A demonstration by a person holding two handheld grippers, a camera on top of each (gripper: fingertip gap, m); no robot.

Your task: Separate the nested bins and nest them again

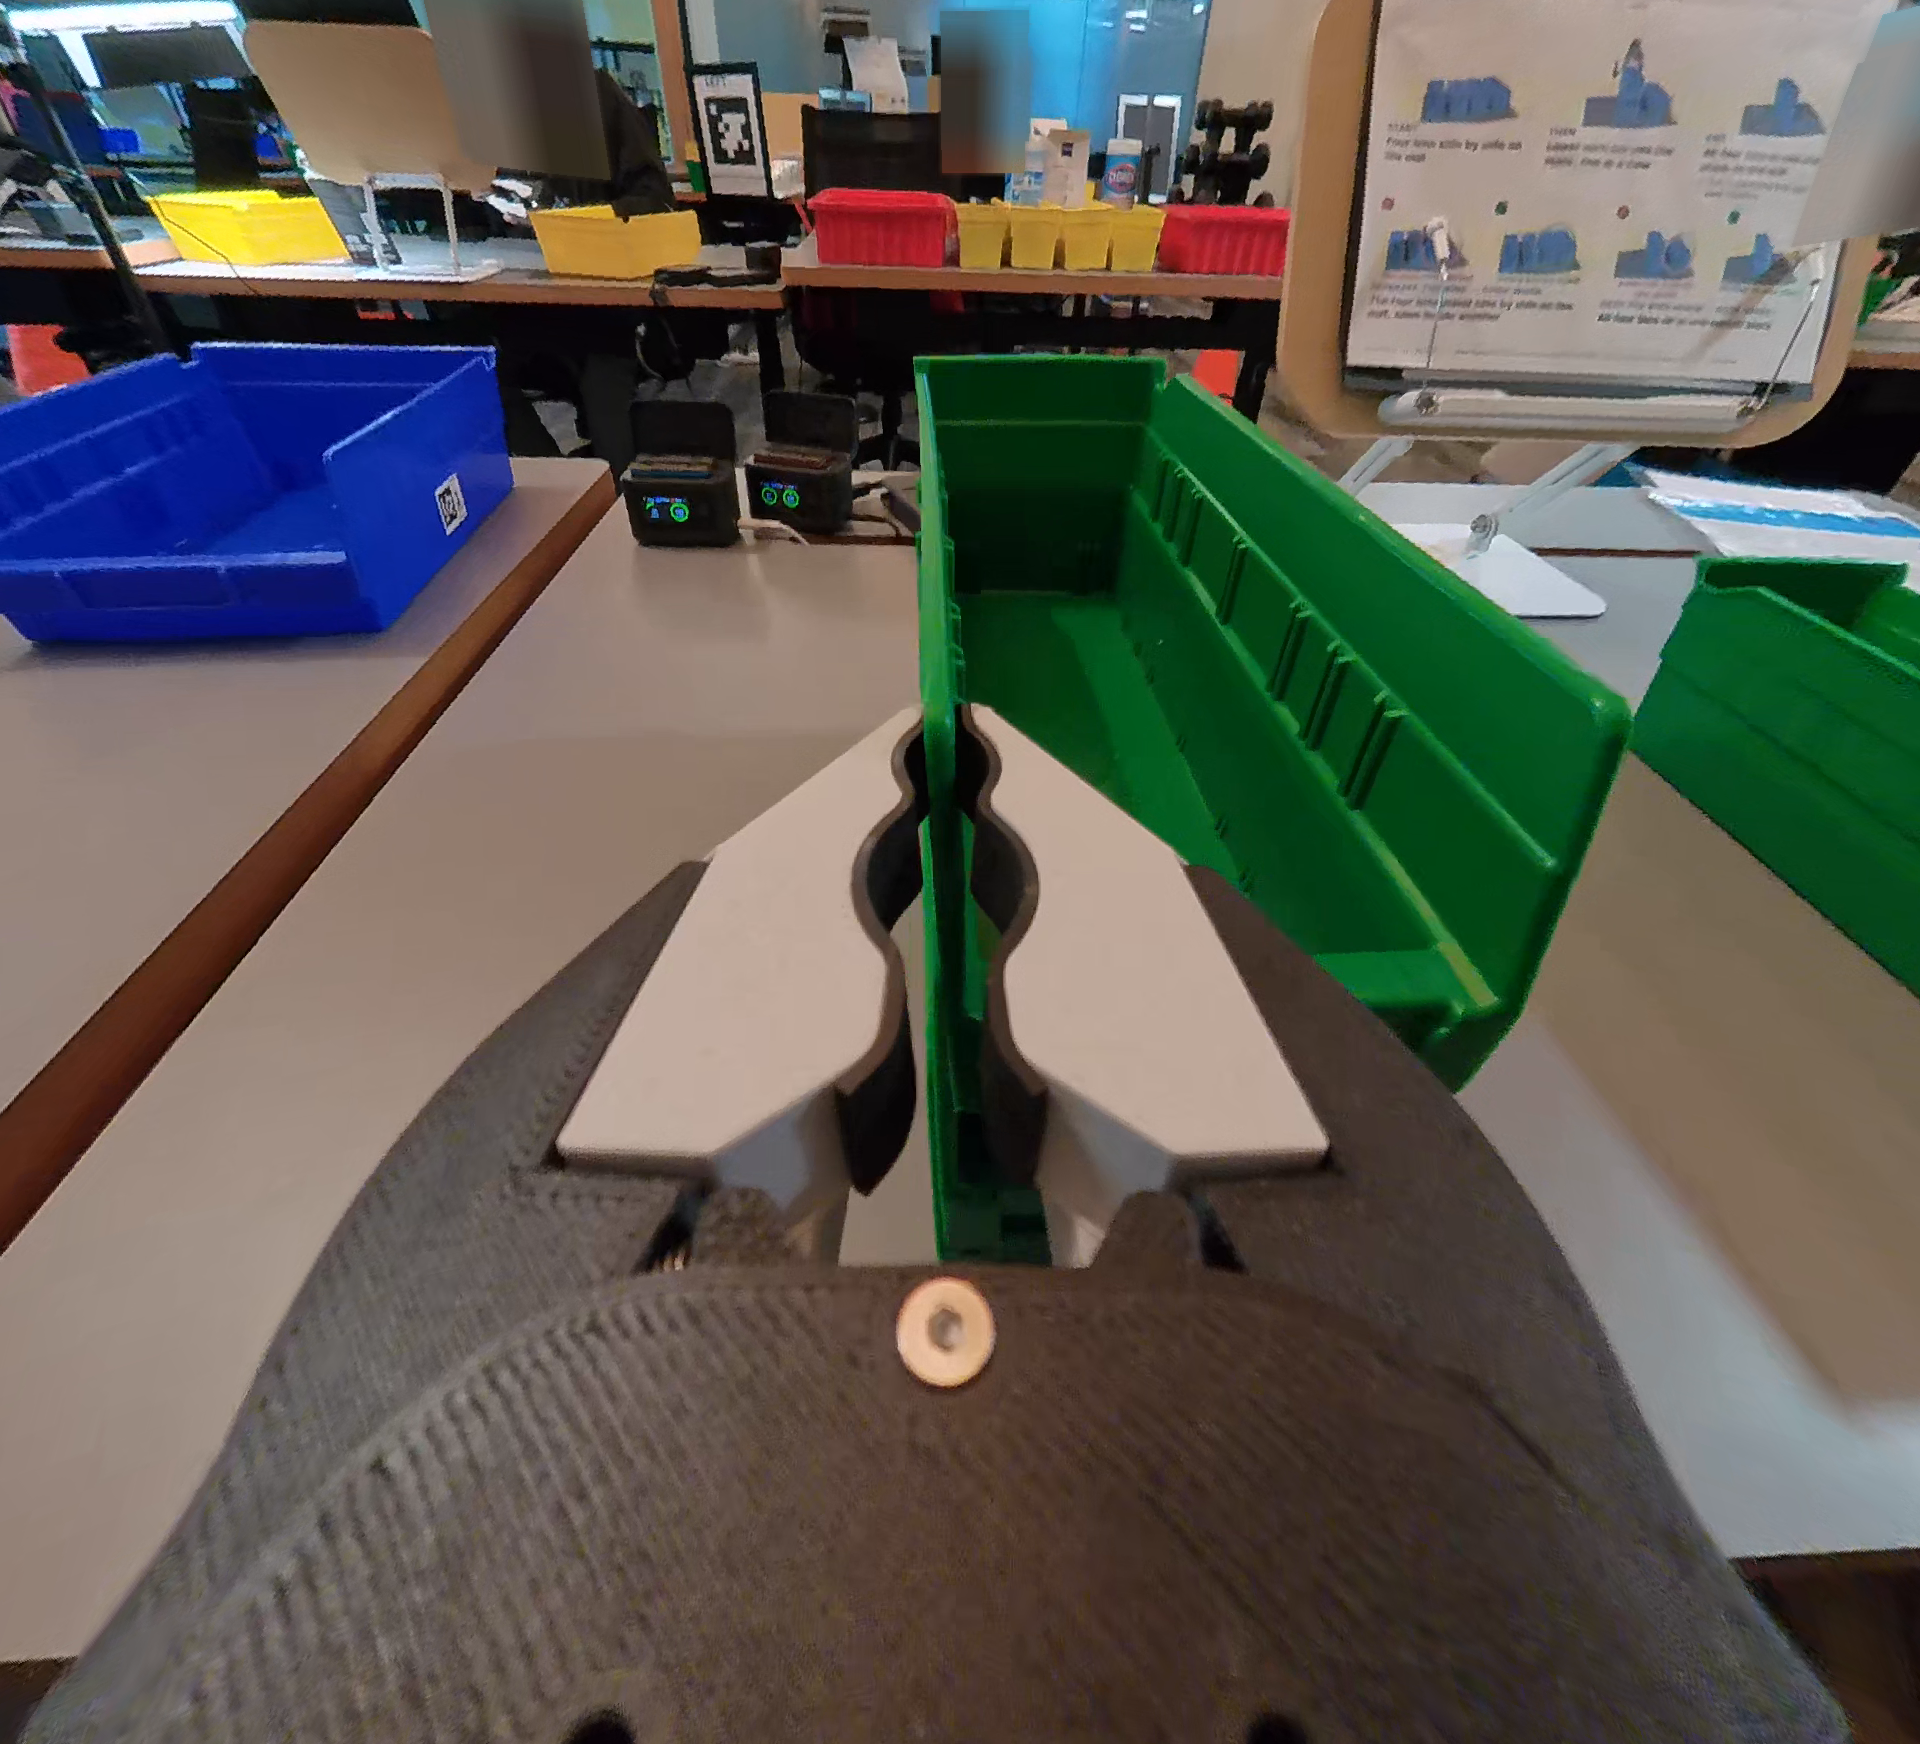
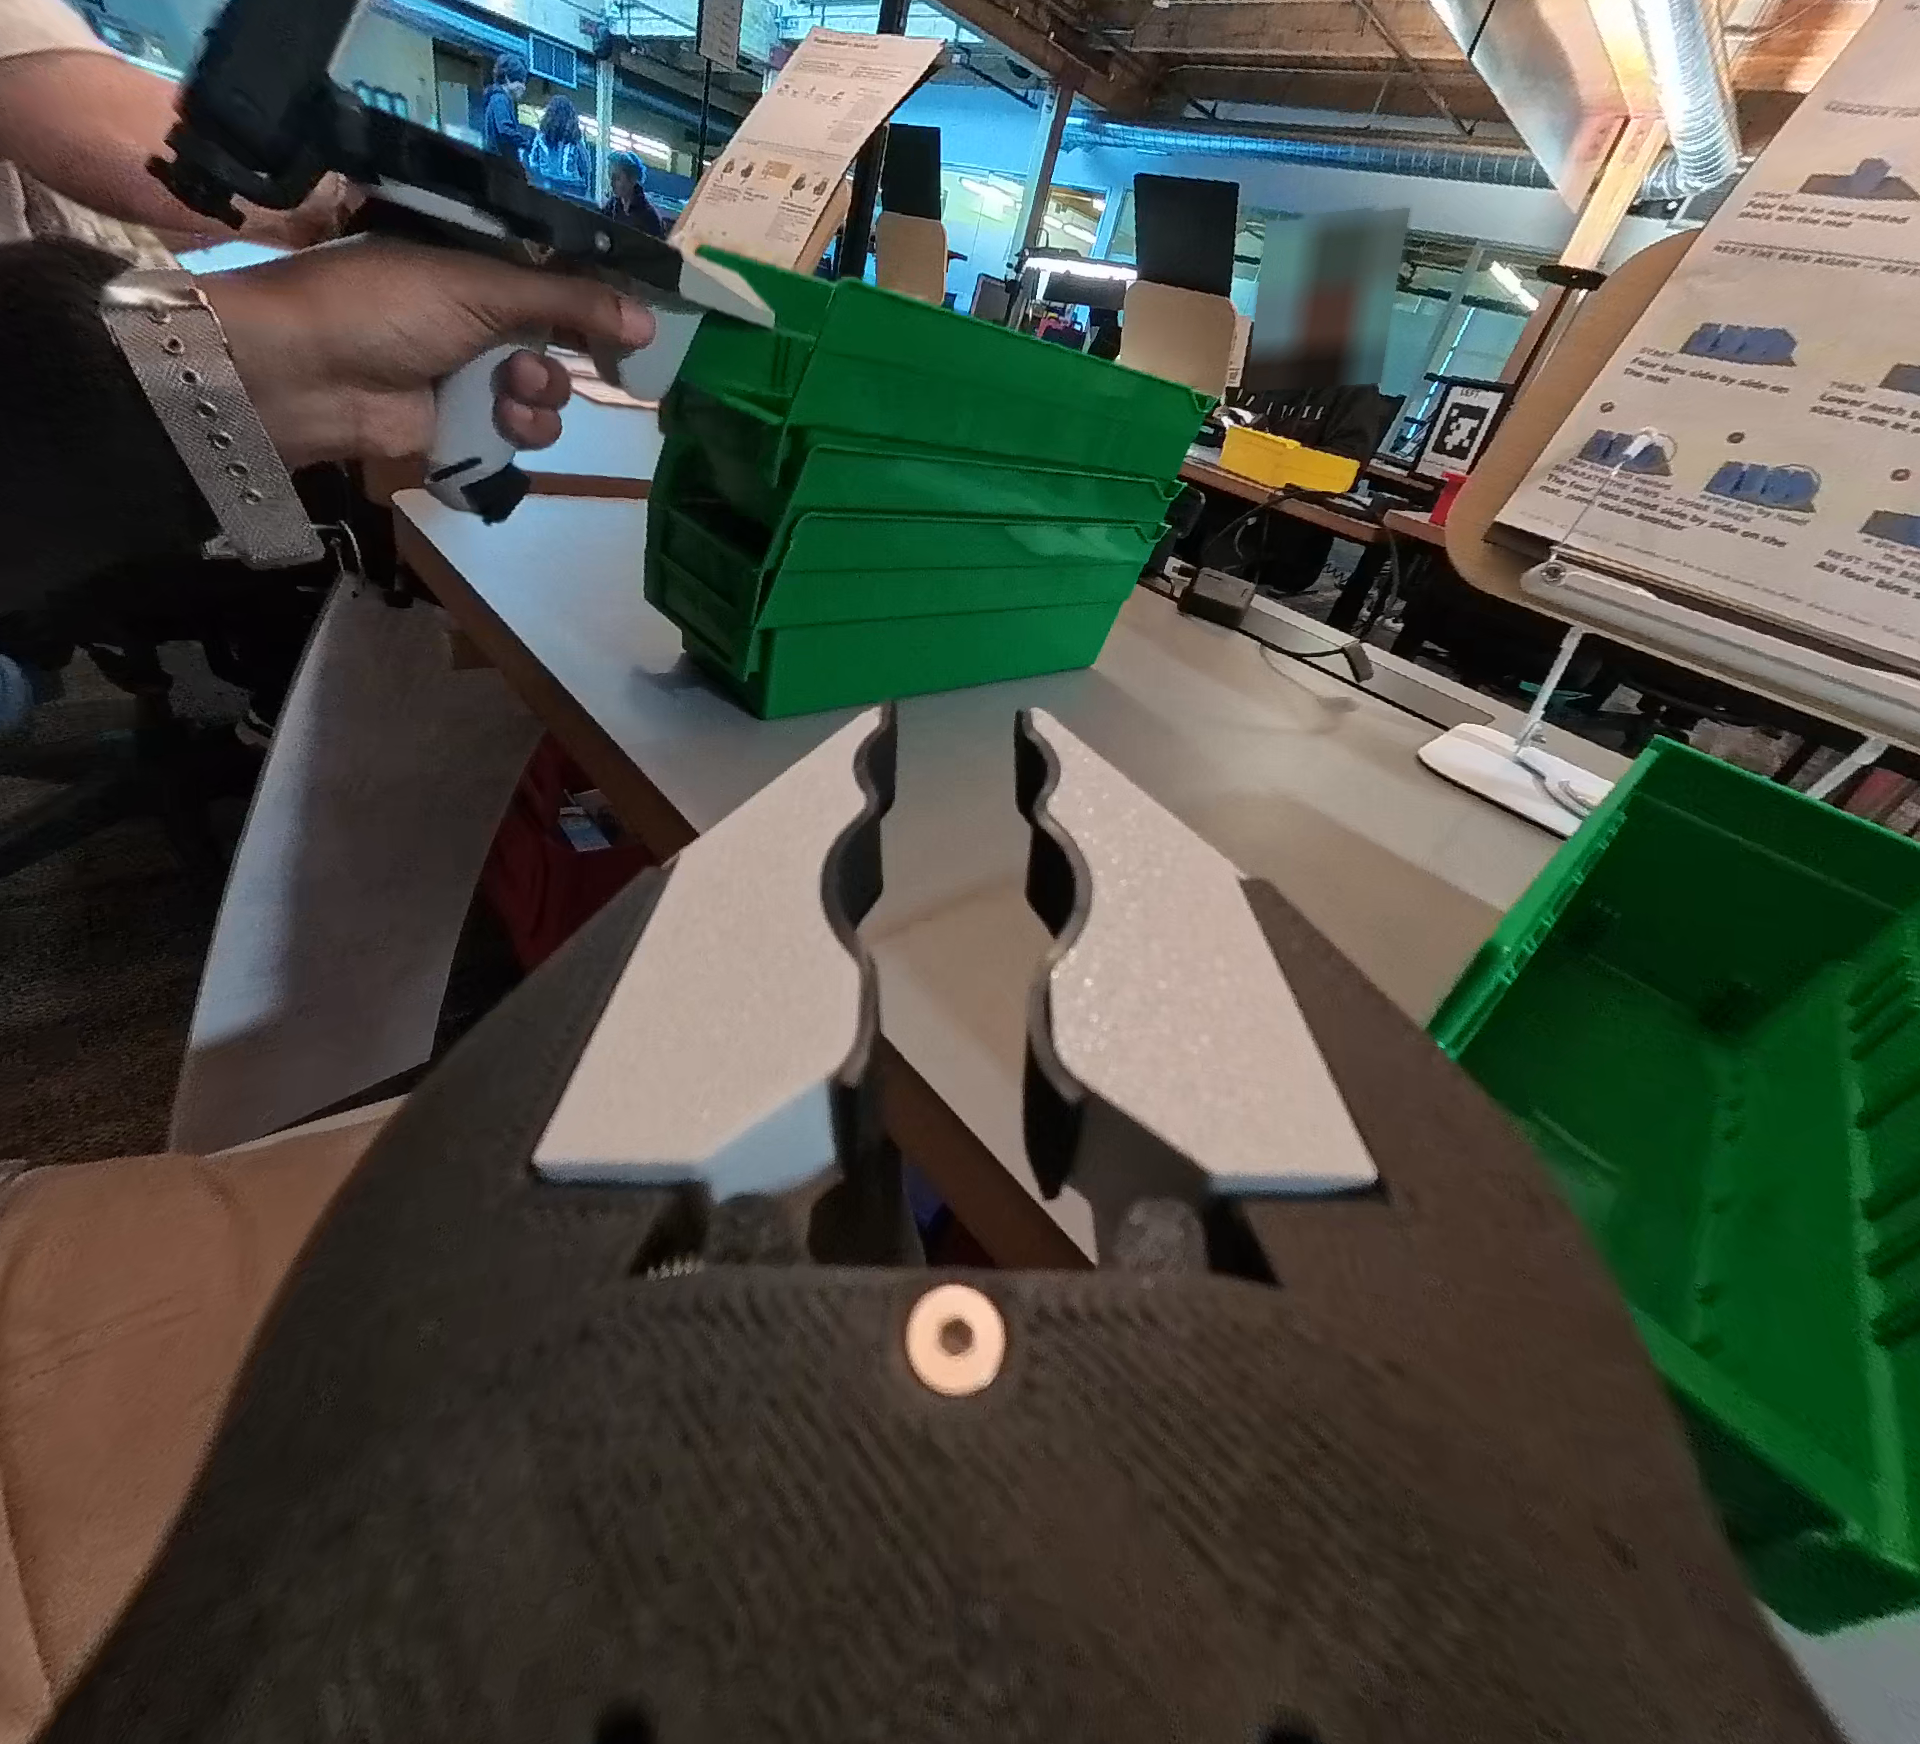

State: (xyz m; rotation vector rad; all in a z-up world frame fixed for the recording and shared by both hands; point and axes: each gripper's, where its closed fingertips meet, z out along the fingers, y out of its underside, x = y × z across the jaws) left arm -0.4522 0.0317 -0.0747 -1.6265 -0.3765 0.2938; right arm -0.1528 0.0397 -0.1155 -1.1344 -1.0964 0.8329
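1. the left claw (image 1: 948, 738) is pinched shut on the side wall of the top green bin (image 1: 1226, 655), on the stack (image 2: 914, 499) right in front of it.
2. the right claw (image 2: 956, 738) is partly open and holds nothing.
3. one bin (image 2: 1714, 1123) sits alone on the surface (image 2: 1195, 759), to the right of the right claw.
4. i think the rest need pulling apart, then nesting again.
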